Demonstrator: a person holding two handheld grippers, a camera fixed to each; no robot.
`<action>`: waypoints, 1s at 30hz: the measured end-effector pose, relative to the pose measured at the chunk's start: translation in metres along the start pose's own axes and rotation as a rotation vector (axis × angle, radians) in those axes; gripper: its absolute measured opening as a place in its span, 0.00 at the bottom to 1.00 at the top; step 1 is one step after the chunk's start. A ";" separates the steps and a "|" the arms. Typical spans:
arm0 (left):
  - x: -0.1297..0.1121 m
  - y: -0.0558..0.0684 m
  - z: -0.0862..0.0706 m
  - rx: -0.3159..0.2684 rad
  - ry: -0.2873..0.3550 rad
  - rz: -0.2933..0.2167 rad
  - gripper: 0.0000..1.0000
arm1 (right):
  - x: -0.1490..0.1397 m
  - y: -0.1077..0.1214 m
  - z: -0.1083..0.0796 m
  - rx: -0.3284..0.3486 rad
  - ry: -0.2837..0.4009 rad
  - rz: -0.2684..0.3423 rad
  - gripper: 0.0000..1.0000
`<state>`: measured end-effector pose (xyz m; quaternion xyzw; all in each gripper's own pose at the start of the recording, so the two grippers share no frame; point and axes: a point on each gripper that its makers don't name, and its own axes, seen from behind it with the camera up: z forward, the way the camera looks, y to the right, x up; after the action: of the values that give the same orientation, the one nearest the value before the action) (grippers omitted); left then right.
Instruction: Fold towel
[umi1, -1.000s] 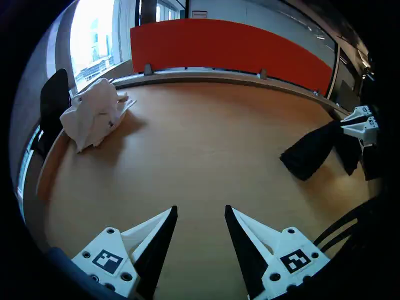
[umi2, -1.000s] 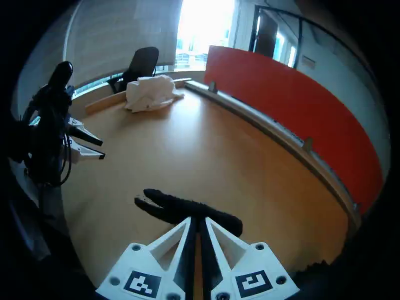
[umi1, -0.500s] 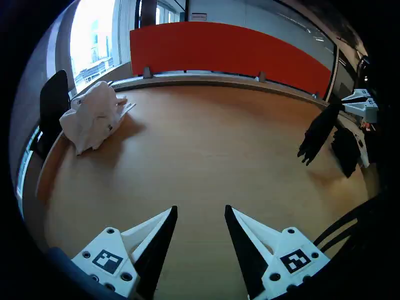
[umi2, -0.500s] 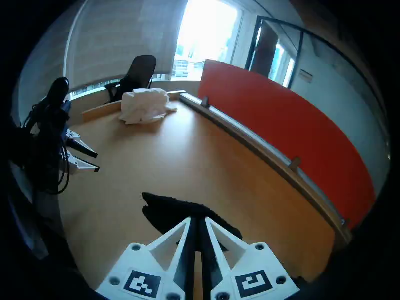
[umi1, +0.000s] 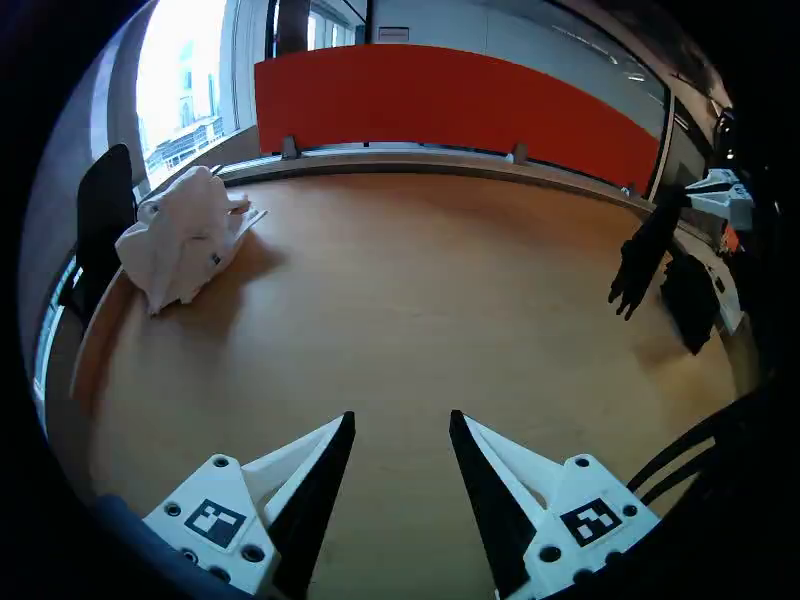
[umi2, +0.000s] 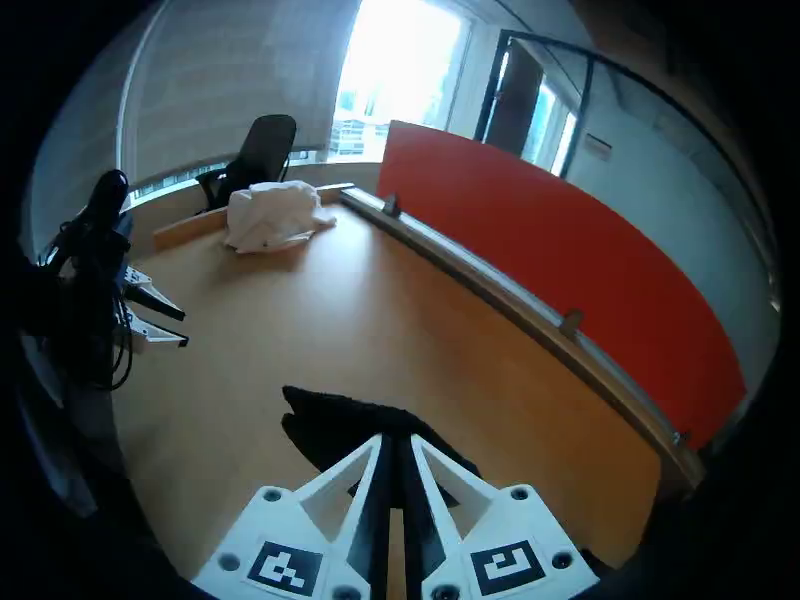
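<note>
Towel (umi2: 330, 425), black, pinched in right gripper (umi2: 398, 445), seemingly off table (umi2: 350, 300); left gripper (umi1: 400, 425) agape.

I am in an office: a long wooden desk (umi1: 400, 300) runs beneath a red divider screen (umi1: 450, 100), a black swivel chair (umi2: 255, 155) stands at its far end, and tall windows (umi2: 400, 70) overlook city buildings.
</note>
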<state>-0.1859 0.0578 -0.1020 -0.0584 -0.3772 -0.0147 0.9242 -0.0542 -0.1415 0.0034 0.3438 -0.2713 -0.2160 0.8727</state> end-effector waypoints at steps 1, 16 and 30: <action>0.000 0.000 0.000 0.000 0.000 0.001 0.69 | -0.001 0.003 -0.002 -0.003 -0.003 0.001 0.05; 0.002 0.003 0.002 -0.001 -0.003 0.004 0.69 | -0.022 0.063 -0.029 -0.053 -0.041 0.033 0.05; 0.005 0.003 0.004 0.007 -0.008 0.005 0.69 | -0.040 0.127 -0.055 -0.110 -0.078 0.051 0.05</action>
<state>-0.1850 0.0615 -0.0964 -0.0562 -0.3810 -0.0109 0.9228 -0.0260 -0.0076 0.0479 0.2798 -0.3016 -0.2213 0.8842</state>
